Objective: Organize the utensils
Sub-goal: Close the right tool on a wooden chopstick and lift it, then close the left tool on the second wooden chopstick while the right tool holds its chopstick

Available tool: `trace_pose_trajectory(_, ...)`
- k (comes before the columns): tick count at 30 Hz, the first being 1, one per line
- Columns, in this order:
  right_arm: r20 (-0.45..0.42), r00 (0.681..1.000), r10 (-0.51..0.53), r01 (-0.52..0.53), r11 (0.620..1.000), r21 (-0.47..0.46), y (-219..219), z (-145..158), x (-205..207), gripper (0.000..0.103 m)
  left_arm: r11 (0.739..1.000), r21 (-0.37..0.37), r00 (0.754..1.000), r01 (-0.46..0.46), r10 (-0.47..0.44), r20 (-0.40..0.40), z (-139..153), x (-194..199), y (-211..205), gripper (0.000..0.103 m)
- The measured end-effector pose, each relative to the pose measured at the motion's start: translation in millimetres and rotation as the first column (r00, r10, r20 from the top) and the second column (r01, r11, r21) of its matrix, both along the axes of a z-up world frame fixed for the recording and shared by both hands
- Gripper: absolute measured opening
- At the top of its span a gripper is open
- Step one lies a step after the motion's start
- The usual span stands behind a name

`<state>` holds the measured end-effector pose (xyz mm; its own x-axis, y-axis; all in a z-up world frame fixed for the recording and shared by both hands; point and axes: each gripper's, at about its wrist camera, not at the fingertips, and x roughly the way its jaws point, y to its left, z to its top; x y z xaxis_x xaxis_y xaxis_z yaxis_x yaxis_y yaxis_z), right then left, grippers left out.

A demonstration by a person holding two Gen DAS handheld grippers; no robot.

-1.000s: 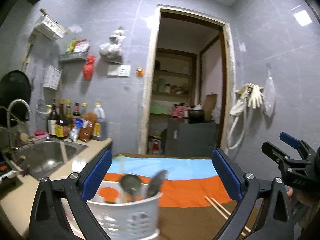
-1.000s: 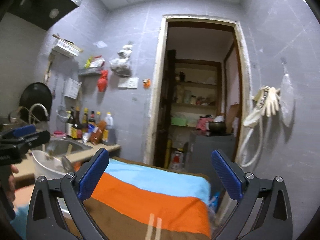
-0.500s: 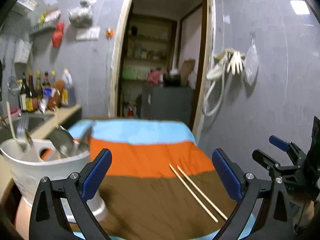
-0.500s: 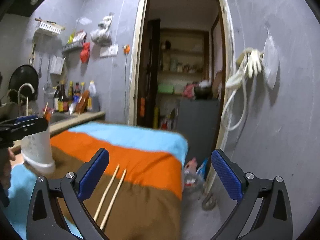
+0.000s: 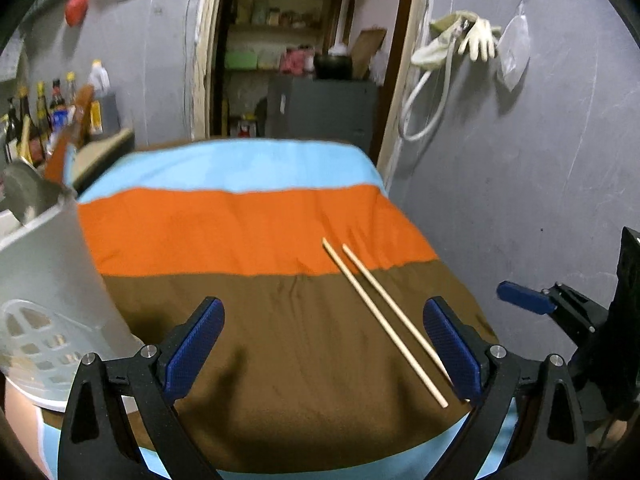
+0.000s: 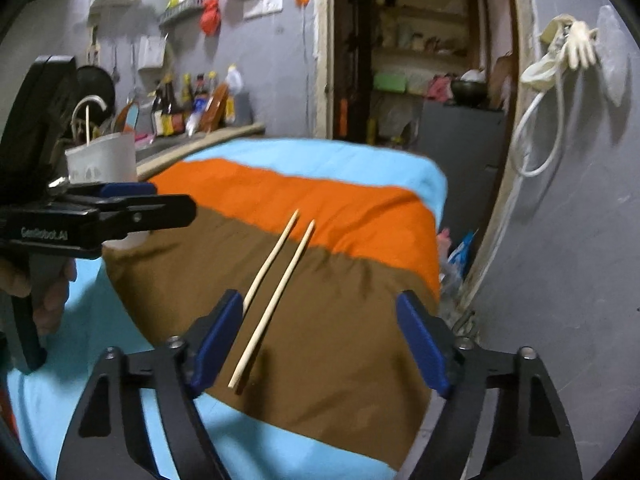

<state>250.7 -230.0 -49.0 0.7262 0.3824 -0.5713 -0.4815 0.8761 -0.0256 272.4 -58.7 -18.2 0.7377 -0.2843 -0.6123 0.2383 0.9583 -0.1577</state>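
Note:
Two pale wooden chopsticks point(image 5: 384, 316) lie side by side on the brown band of a striped cloth point(image 5: 240, 224). My left gripper point(image 5: 324, 348) hovers open over the cloth, with the chopsticks' near ends just inside its right finger point(image 5: 452, 348). A white slotted basket point(image 5: 44, 276) holding several utensils stands at the left. In the right wrist view my right gripper point(image 6: 320, 344) points down at the chopsticks point(image 6: 276, 284) with its jaws closing. One stick lies between them near the left finger point(image 6: 218, 340), untouched. The left gripper point(image 6: 132, 208) shows at the left, in front of the basket point(image 6: 102, 158).
A counter point(image 6: 200, 142) with sauce bottles point(image 6: 188, 100) and a sink lies beyond the basket. The cloth's right edge point(image 6: 436, 248) drops to the floor beside a grey wall point(image 6: 560, 240). A doorway point(image 5: 304, 40) opens behind the table; gloves point(image 5: 472, 36) hang on the wall.
Both grippers have tipped downward and sunk toward the cloth, so the chopsticks now lie close under the fingers. The right gripper's jaws stand narrower than before. The basket has slid to the left edge.

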Motion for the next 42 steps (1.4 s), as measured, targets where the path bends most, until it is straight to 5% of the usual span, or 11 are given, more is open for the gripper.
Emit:
trace_pose_trajectory(7,-0.100,0.993,0.057,-0.059,0.998,-0.024,15,-16,8,0.054,0.997,-0.070,0.991,0.037,-0.046,-0.127,-14,21,6,0.058)
trace_pose_trajectory(16,-0.115,0.993,0.016,-0.028,0.994,-0.102,22,-21,23,0.035,0.987,-0.138,0.971,0.081,-0.109,-0.213,-22,36,7,0.045)
trace_pose_trajectory(21,-0.121,0.993,-0.010,0.001,0.997,-0.076,12,-19,36,0.010,0.980,-0.157,0.954,0.122,-0.160,-0.255,-25,45,2,0.044)
trace_pose_trajectory(26,-0.134,0.990,-0.031,0.026,0.999,-0.043,-1,-21,41,0.007,0.983,-0.119,0.948,0.142,-0.169,-0.268,-26,54,-8,0.037)
trace_pose_trajectory(31,-0.141,0.989,-0.046,0.042,0.999,-0.030,-6,-21,41,0.007,0.988,-0.065,0.950,0.137,-0.150,-0.275,-30,61,-15,0.016)
trace_pose_trajectory(35,-0.154,0.987,-0.055,0.054,0.998,-0.012,-9,-21,39,0.007,0.989,-0.094,0.946,0.111,-0.134,-0.296,-35,73,-11,0.012)
trace_pose_trajectory(42,-0.170,0.982,-0.085,0.087,0.996,0.003,-15,-21,29,0.007,0.991,-0.037,0.948,0.130,-0.135,-0.287,-35,77,-20,0.008)
